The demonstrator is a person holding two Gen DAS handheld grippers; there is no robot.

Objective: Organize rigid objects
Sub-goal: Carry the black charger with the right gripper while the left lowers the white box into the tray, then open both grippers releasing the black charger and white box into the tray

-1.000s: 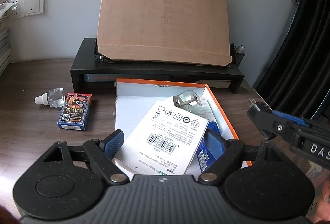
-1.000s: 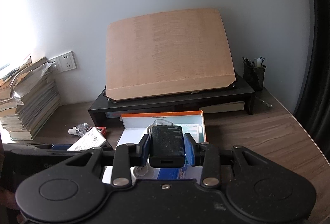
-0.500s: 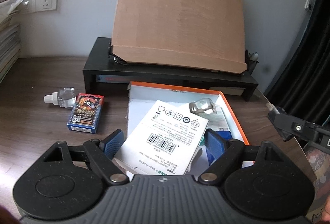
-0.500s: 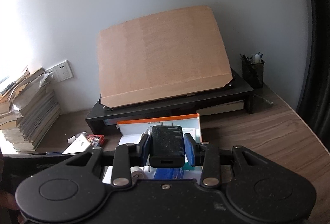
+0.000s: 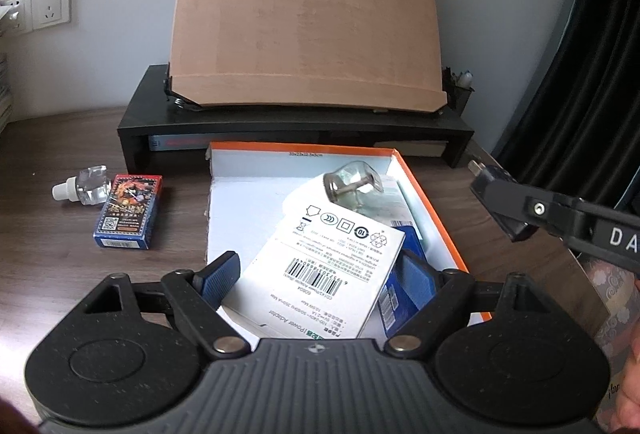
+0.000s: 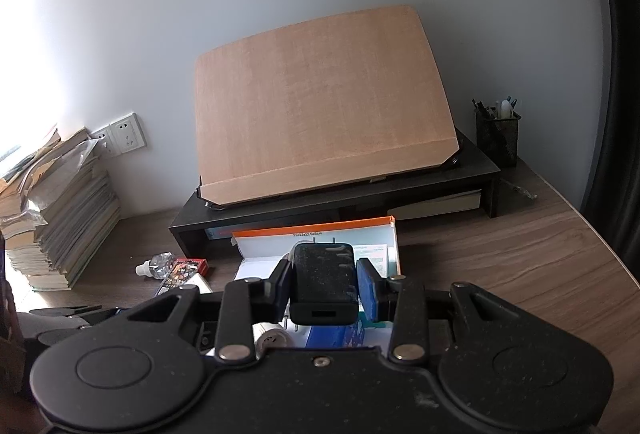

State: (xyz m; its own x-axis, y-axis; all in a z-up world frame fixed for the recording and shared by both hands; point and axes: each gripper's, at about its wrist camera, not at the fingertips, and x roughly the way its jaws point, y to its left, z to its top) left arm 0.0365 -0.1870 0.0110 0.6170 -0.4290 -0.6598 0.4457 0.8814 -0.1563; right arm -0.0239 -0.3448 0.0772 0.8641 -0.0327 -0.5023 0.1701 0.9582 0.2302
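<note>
My left gripper (image 5: 320,270) is shut on a white power adapter box (image 5: 328,270) and holds it over the near end of the orange-rimmed storage box (image 5: 424,194). A clear glass jar (image 5: 352,186) and a blue box (image 5: 400,298) lie inside the storage box. My right gripper (image 6: 324,286) is shut on a black power adapter (image 6: 323,282), above the storage box (image 6: 320,230). It shows at the right of the left wrist view (image 5: 500,198). A card deck (image 5: 128,210) and a small clear bottle (image 5: 86,188) lie on the desk, left of the storage box.
A wooden reading board (image 5: 304,22) stands on a black desk riser (image 5: 296,130) behind the storage box. A book stack (image 6: 56,214) is at the far left. A pen holder (image 6: 498,134) stands at the right. A dark curtain (image 5: 580,74) hangs on the right.
My left gripper has drifted left and back with the white box. My right gripper has risen and tilted, still holding the black adapter over the storage box.
</note>
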